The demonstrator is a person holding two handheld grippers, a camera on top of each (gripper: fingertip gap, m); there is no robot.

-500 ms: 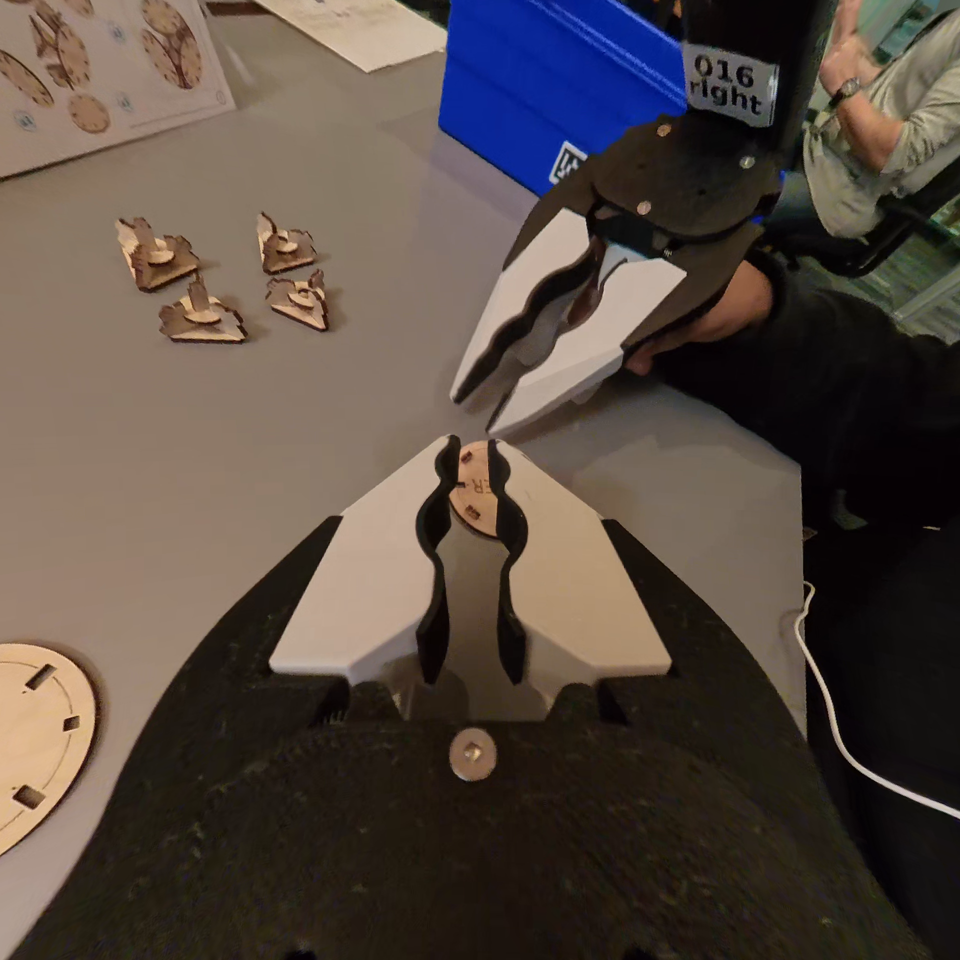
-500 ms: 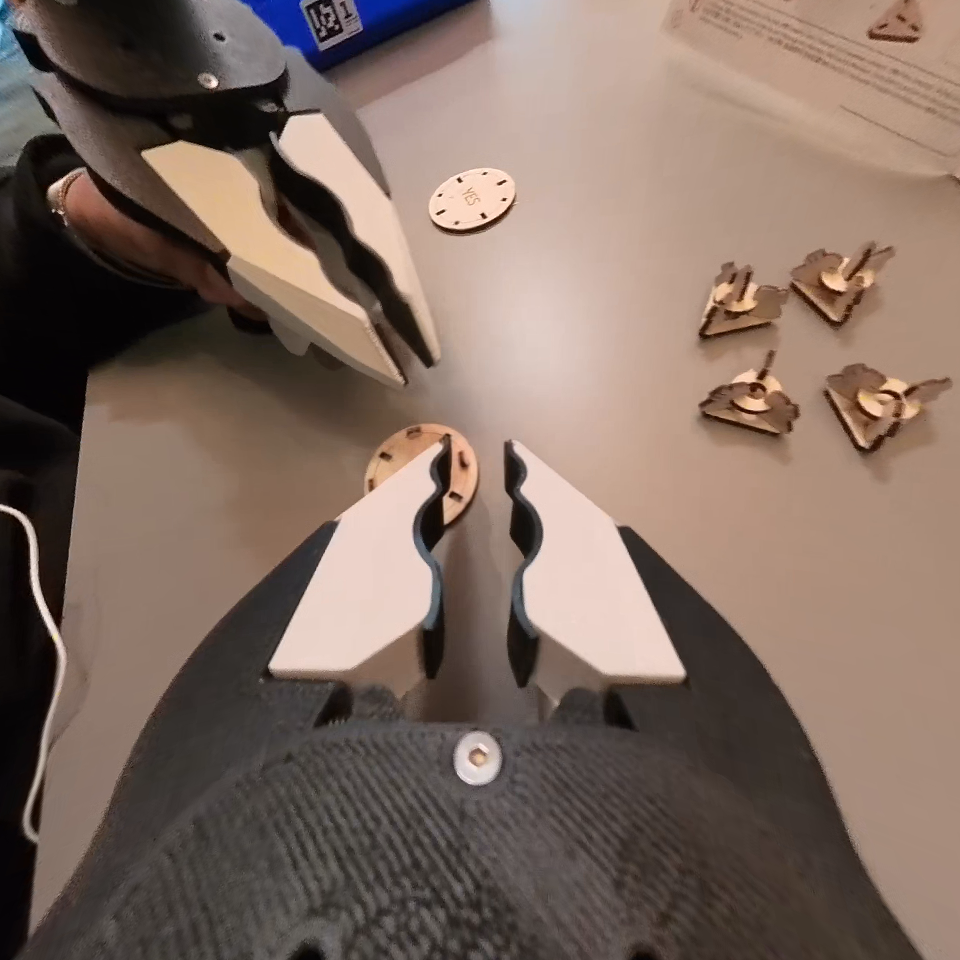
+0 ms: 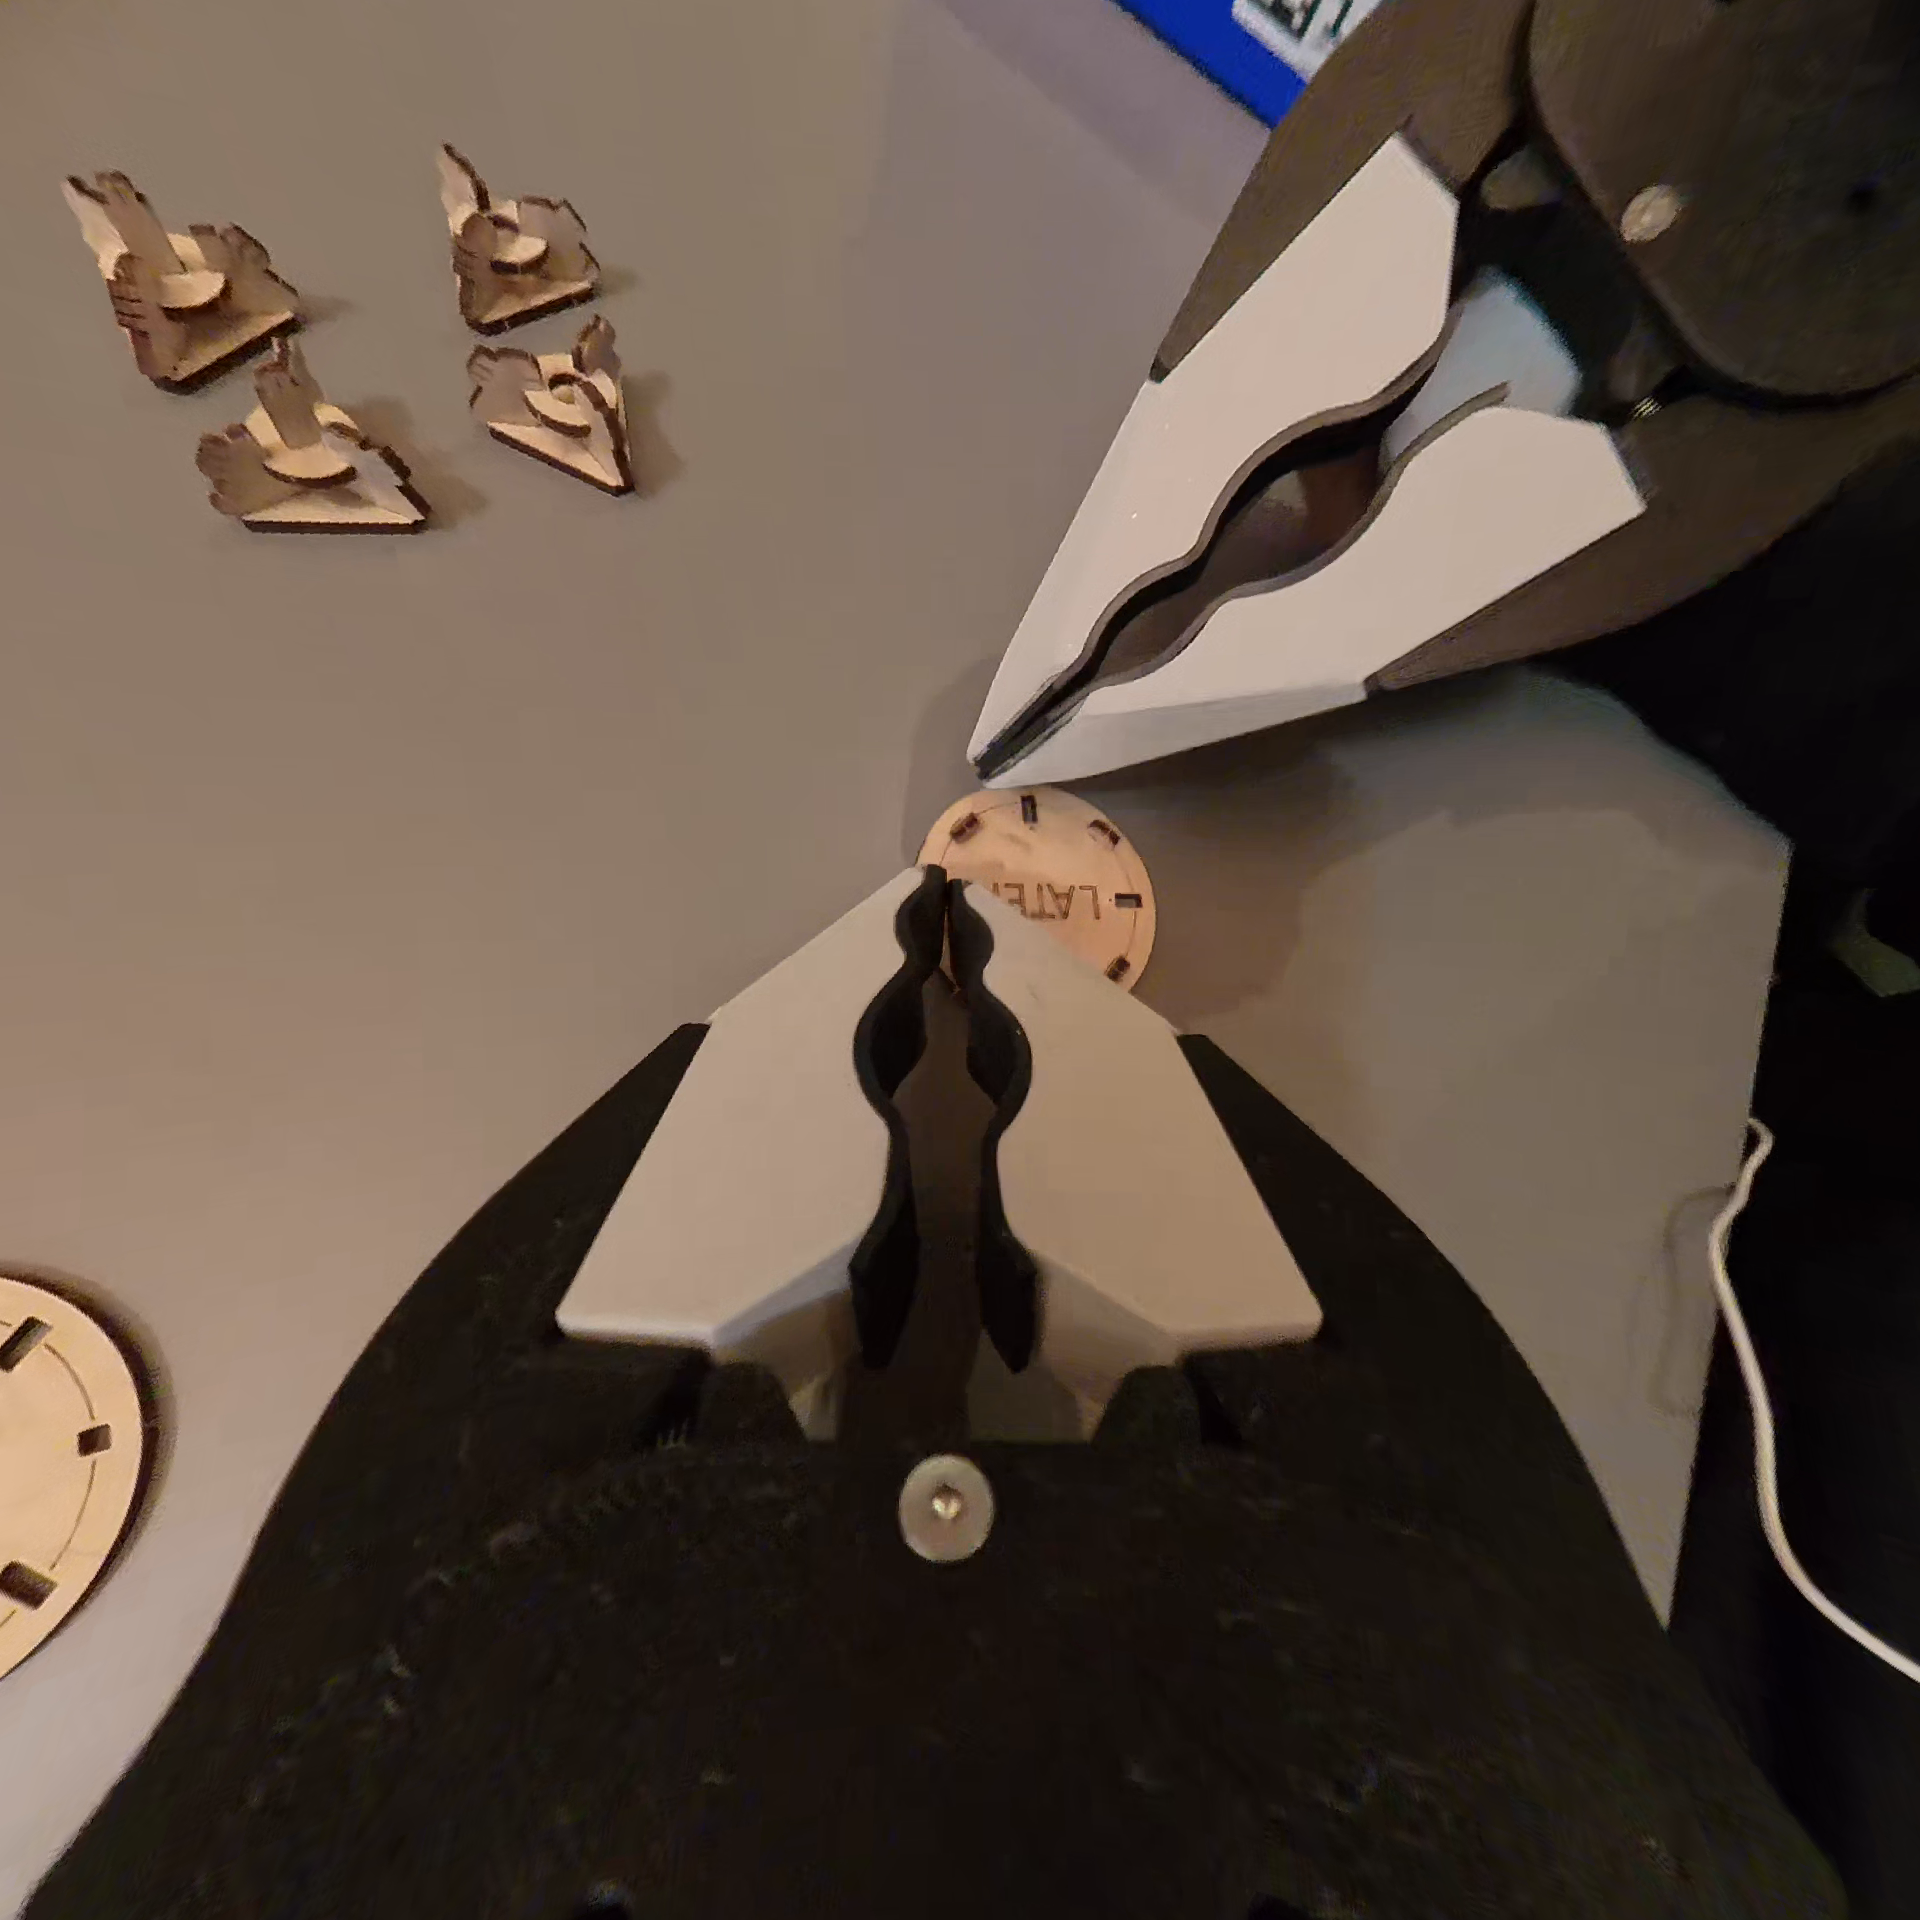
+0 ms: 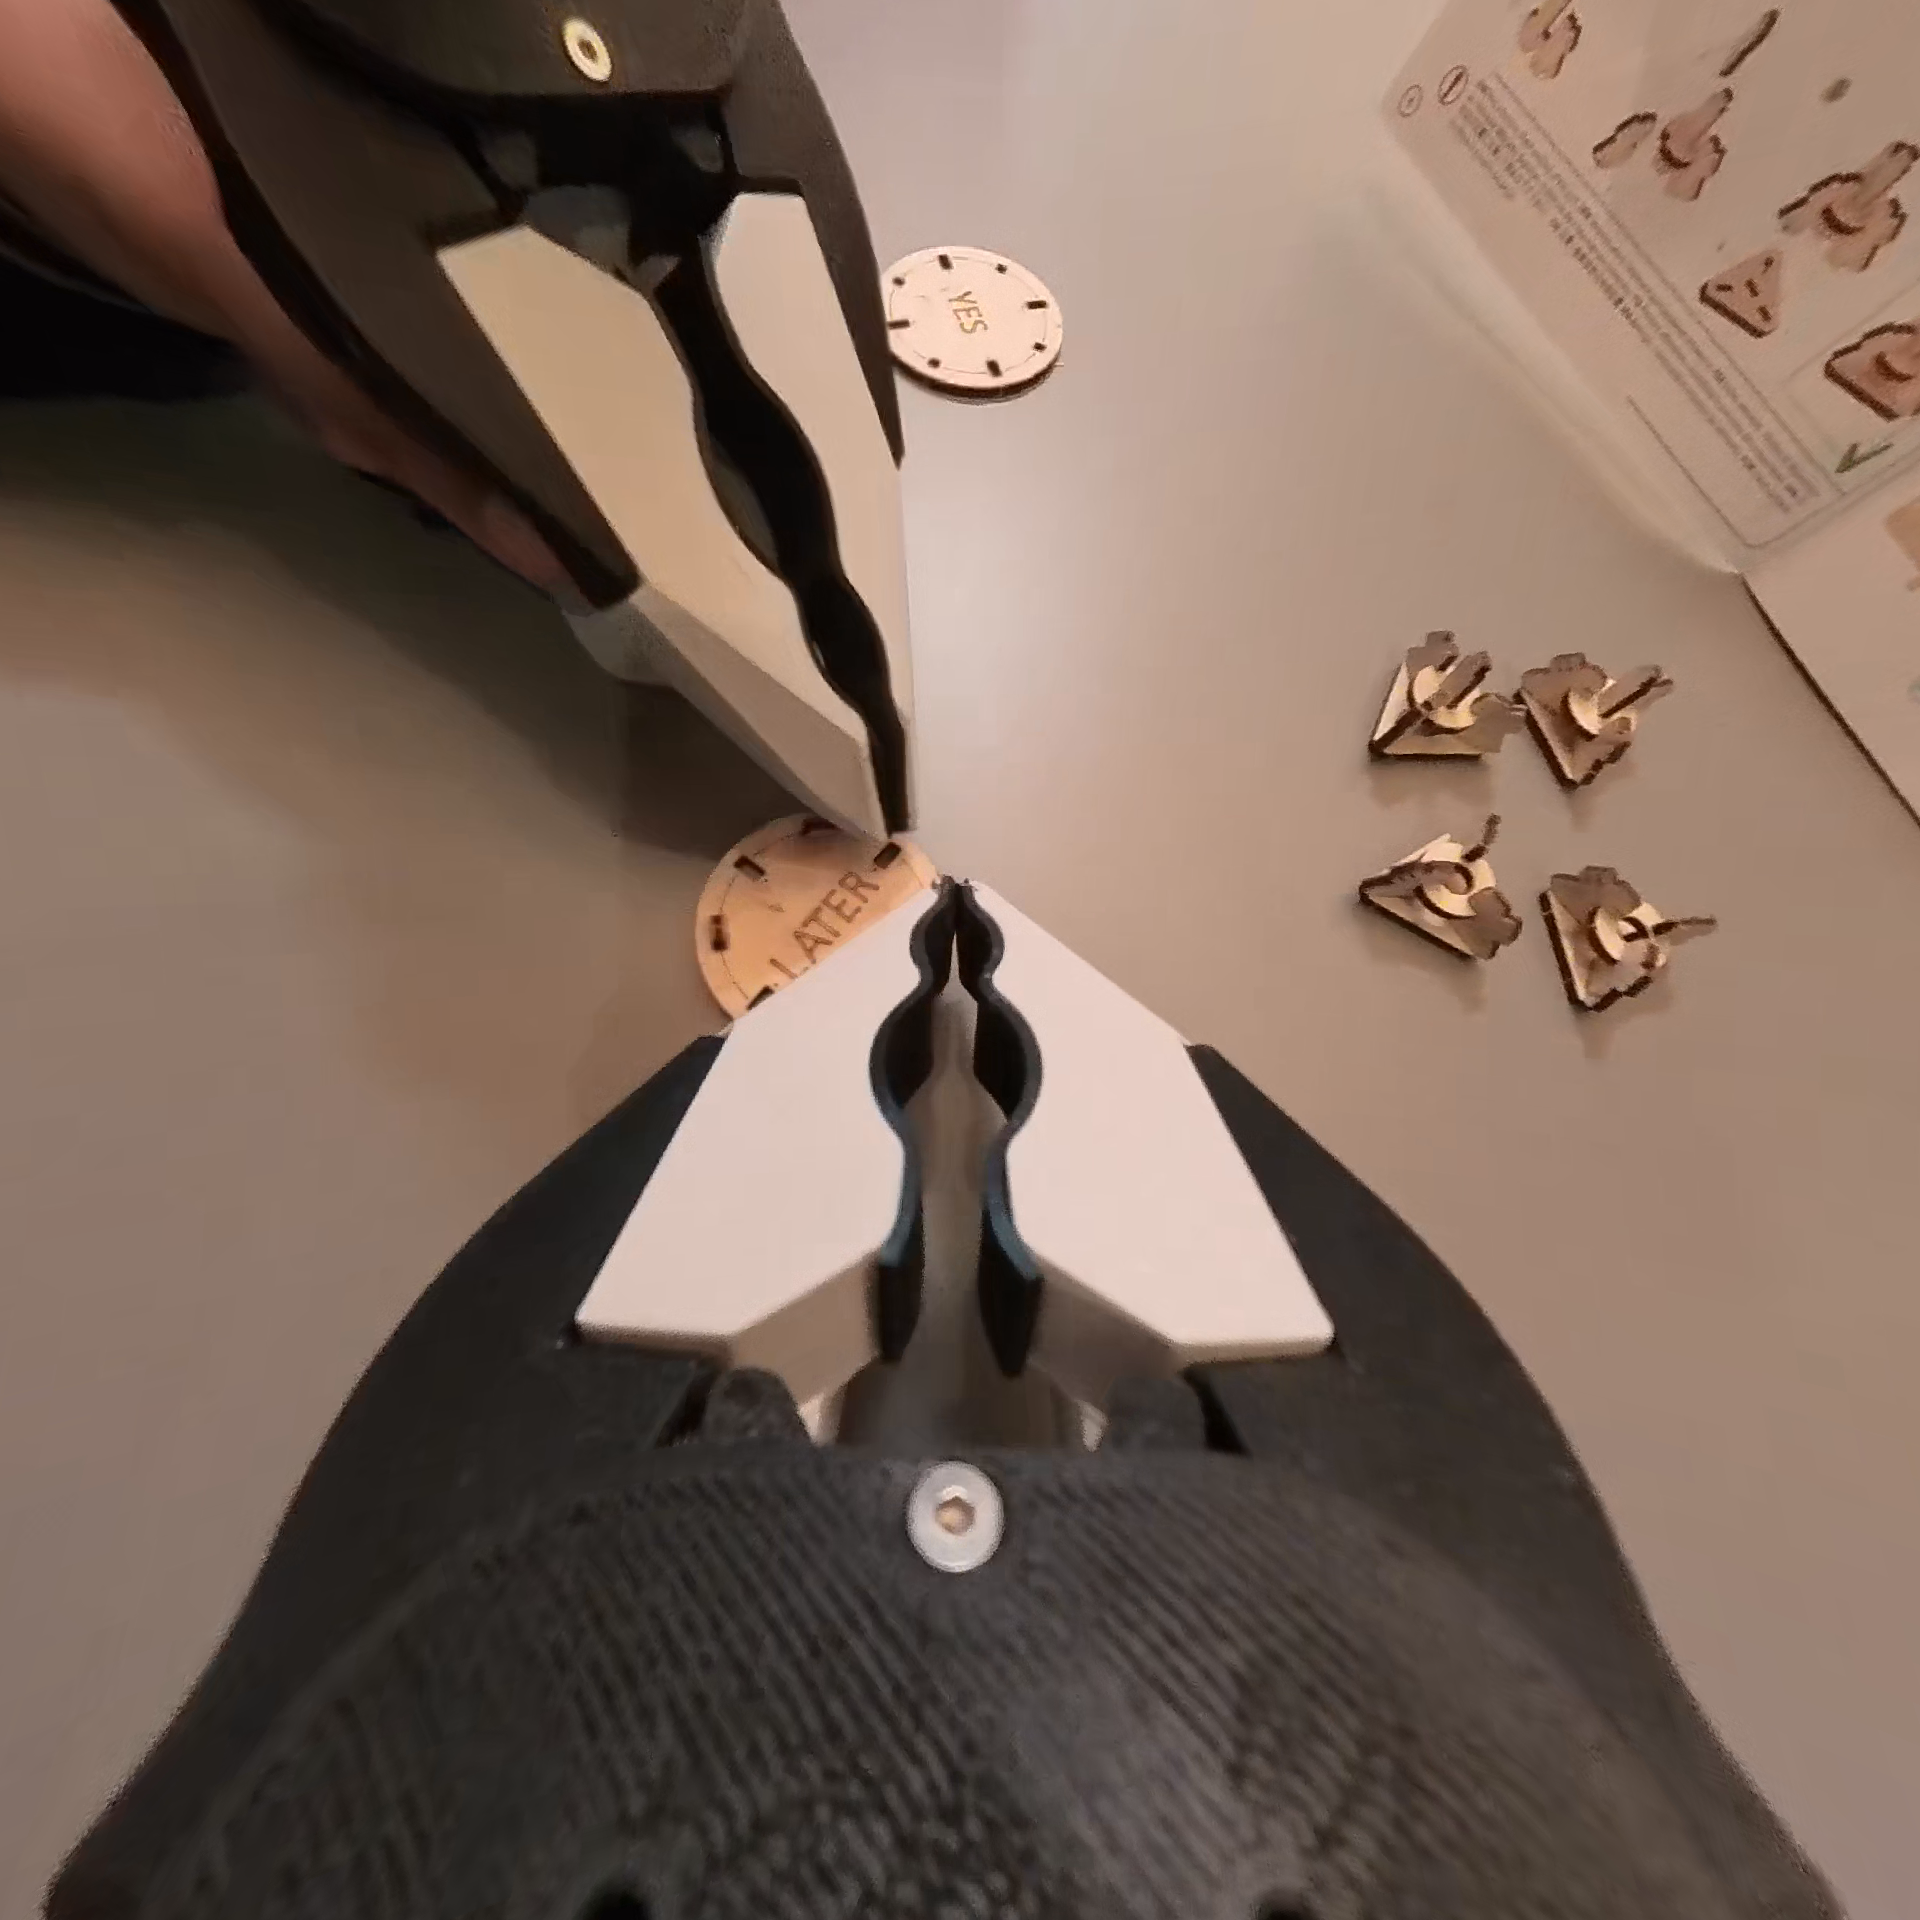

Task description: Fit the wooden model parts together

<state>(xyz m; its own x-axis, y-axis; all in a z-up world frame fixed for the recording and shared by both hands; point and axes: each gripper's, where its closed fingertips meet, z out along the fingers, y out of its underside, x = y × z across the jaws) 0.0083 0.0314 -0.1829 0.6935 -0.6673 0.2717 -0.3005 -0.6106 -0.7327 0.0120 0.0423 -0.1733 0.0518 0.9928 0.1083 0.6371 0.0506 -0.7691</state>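
our left gripper (image 3: 943, 885) and right gripper (image 4: 958, 888) have jaws pressed together on nothing, tips over opposite edges of the disc (image 3: 1081, 883) on the table (image 3: 623, 779).

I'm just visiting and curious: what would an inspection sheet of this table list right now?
Surface: grey table, bare between items.
Job's things: small wooden disc flat on the table; second wooden disc farther off; four small wooden assemblies grouped together.
Clutter: printed instruction sheet at the table's edge; blue box behind.
Grippers: left gripper shut, tips over the small disc's edge; right gripper shut, tips beside the same disc. Neither plainly holds anything.
Cables: white cable hanging off the table's side.
Surroundings: a person's hand holds the left gripper.
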